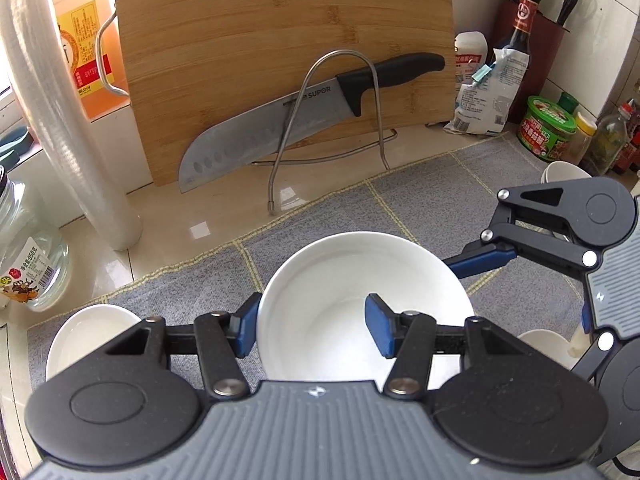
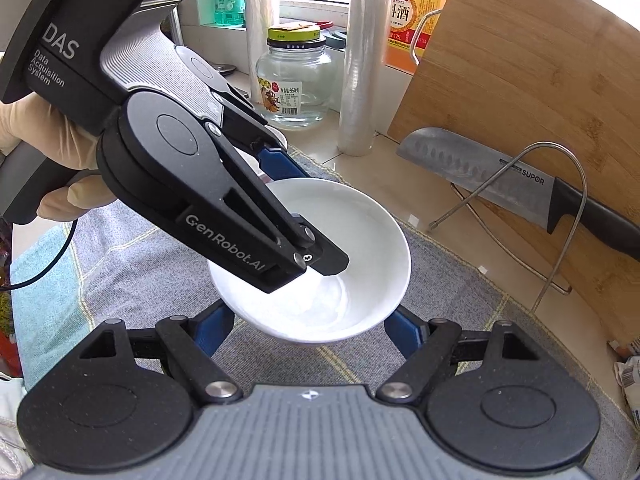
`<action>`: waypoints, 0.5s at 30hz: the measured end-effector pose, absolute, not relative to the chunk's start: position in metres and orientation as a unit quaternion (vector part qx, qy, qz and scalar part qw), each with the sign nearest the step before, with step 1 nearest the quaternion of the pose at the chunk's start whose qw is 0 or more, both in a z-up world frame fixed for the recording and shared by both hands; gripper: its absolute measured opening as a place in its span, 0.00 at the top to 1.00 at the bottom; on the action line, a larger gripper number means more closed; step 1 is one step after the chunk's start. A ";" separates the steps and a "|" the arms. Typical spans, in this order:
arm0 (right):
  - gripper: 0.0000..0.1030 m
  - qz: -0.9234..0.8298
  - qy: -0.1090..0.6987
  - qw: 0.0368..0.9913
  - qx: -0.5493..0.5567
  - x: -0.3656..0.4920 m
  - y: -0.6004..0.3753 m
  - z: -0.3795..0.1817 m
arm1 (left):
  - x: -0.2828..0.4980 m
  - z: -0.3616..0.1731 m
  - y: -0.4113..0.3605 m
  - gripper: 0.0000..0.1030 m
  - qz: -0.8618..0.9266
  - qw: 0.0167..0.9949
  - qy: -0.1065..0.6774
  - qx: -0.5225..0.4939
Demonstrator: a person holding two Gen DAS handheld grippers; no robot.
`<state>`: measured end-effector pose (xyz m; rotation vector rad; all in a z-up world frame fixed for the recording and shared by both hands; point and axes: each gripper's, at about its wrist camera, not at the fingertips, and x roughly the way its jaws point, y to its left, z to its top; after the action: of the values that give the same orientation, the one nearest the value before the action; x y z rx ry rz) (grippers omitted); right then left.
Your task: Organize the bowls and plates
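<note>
Two handheld grippers share one white ceramic bowl [image 1: 352,304] above a grey checked cloth mat [image 1: 420,196] on a kitchen counter.

The left gripper [image 1: 314,330] pinches the bowl's rim, one blue pad outside the wall and the other inside the hollow; in the right wrist view its black finger reaches down into the bowl, and a gloved hand [image 2: 24,120] holds its handle. The right gripper [image 2: 308,326] has its blue pads at opposite sides of the bowl's outer wall, but whether they press on it I cannot tell. A second shallow white dish [image 1: 86,334] lies on the mat just left of the bowl. Behind, a steel knife with a black handle [image 1: 288,110] rests in a wire stand [image 1: 372,92] against an upright bamboo cutting board [image 1: 280,20], beside a roll of clear film [image 1: 72,128] and a glass jar [image 2: 296,84].
</note>
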<state>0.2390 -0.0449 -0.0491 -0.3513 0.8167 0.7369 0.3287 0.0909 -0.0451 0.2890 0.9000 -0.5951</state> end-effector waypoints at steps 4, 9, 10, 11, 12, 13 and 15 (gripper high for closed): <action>0.17 0.345 0.382 0.840 -0.169 0.224 -0.050 -0.042 | 0.315 -0.038 0.087 0.48 -0.288 0.847 0.425 0.137; 0.17 0.339 0.378 0.846 -0.165 0.205 -0.058 -0.034 | 0.297 -0.030 0.080 0.48 -0.296 0.847 0.416 0.144; 0.17 0.337 0.377 0.847 -0.164 0.201 -0.060 -0.033 | 0.293 -0.029 0.079 0.48 -0.298 0.847 0.416 0.144; 0.17 0.336 0.376 0.848 -0.163 0.197 -0.062 -0.032 | 0.289 -0.028 0.077 0.48 -0.301 0.847 0.414 0.146; 0.17 0.334 0.376 0.849 -0.162 0.194 -0.064 -0.031 | 0.286 -0.027 0.075 0.48 -0.303 0.846 0.413 0.147; 0.17 0.332 0.376 0.850 -0.161 0.191 -0.066 -0.030 | 0.283 -0.026 0.073 0.48 -0.305 0.845 0.413 0.148; 0.17 0.328 0.376 0.852 -0.160 0.183 -0.071 -0.028 | 0.277 -0.025 0.069 0.48 -0.309 0.844 0.411 0.151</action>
<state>0.1828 -0.0707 -0.0283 -0.3372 0.7914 0.6897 0.2765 0.0694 -0.0247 0.3182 0.8682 -0.6526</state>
